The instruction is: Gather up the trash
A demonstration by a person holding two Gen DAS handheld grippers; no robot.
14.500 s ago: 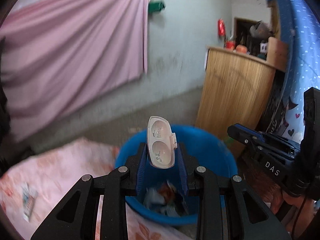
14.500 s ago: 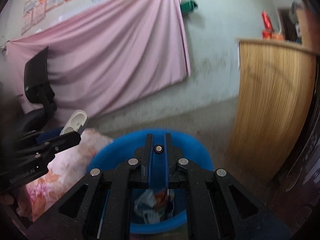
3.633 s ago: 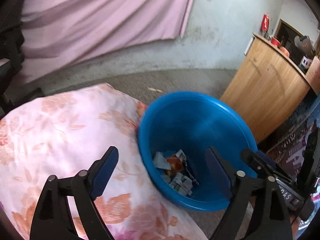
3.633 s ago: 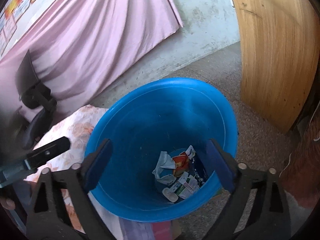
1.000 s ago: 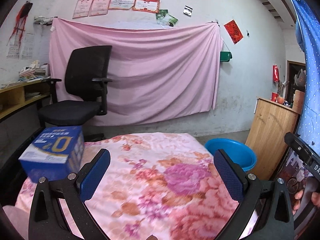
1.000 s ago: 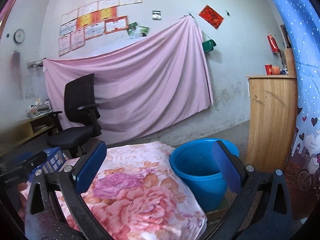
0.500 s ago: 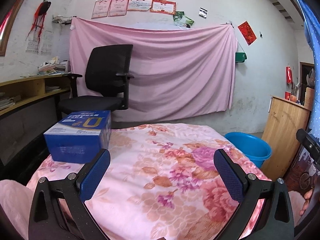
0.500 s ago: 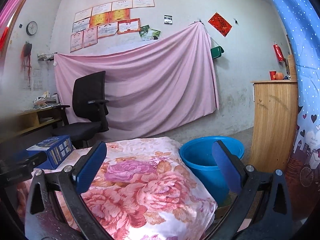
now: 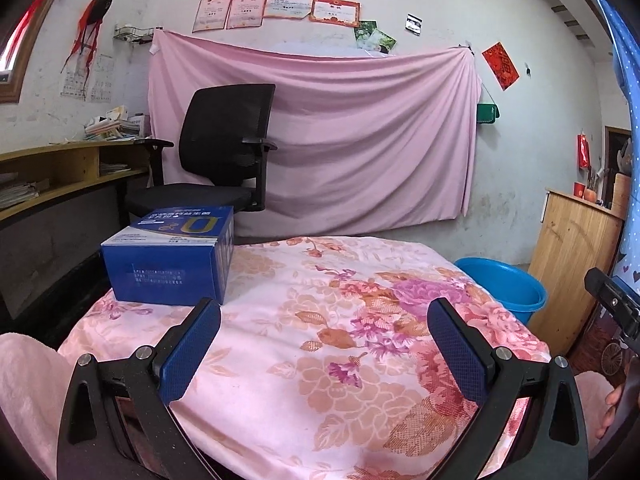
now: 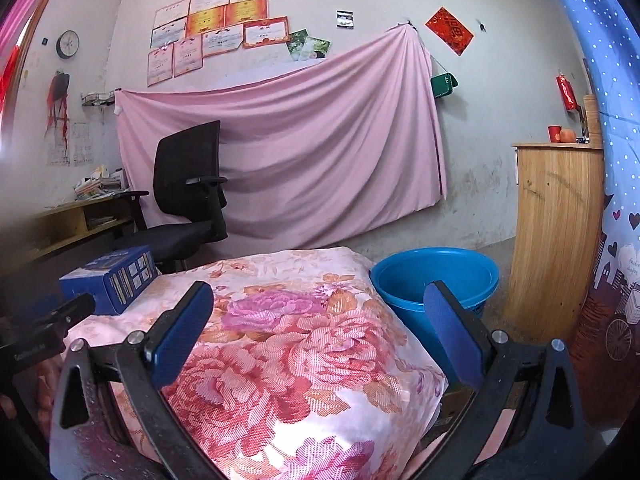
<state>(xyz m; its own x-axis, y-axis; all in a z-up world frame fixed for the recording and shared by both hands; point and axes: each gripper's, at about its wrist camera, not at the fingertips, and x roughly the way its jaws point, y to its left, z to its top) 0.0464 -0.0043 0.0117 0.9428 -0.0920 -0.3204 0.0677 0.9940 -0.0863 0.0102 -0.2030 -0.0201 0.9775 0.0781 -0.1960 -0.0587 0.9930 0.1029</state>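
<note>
Facing both wide-spread tongs (image 9: 324, 320) (image 10: 320, 304): one blue box (image 9: 172, 260), one blue bucket (image 10: 436, 276).

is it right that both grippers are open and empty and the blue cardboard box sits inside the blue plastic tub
Not quite. The blue cardboard box sits on the floral cloth, apart from the blue plastic tub, as the left wrist view shows. Left gripper and right gripper are open and empty.
</note>
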